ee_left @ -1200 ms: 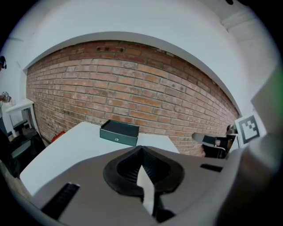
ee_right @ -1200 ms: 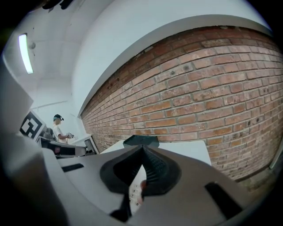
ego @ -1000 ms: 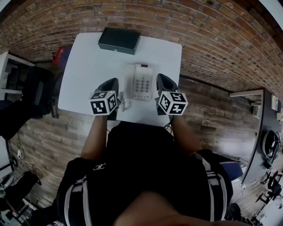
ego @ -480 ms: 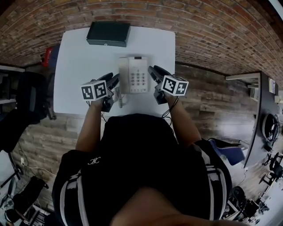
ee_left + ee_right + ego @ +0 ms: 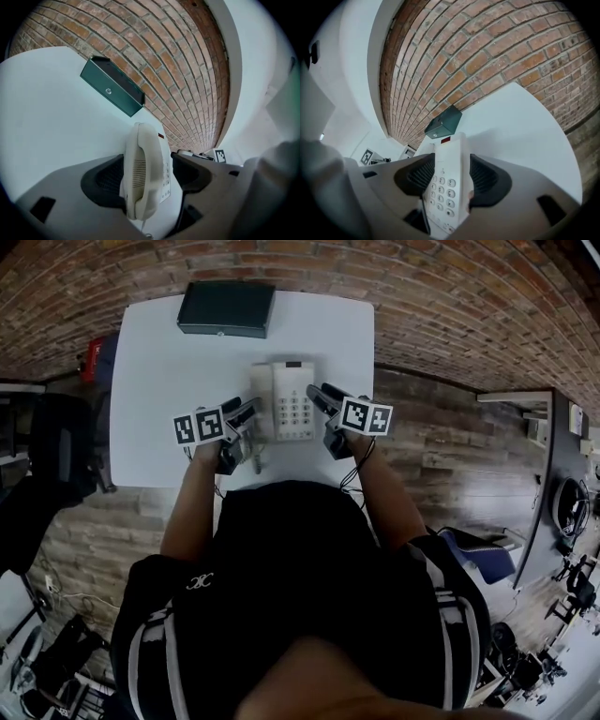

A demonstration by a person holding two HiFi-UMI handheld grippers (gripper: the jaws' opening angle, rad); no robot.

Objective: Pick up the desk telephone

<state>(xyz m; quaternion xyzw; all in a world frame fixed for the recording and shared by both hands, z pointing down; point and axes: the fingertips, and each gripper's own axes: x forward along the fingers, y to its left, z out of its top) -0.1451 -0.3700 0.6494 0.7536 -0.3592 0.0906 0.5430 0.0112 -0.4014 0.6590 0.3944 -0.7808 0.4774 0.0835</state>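
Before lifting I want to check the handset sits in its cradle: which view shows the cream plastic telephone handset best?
The left gripper view: the cream plastic handset fills the centre, side-on, its grille clear. The head view shows the handset small, from above; the right gripper view shows only the telephone's keypad.

Open table (image 5: 150, 381) left of the telephone (image 5: 286, 395); dark box (image 5: 227, 308) stands beyond.

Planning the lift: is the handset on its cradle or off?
On: the handset lies seated along the left side of the desk telephone.
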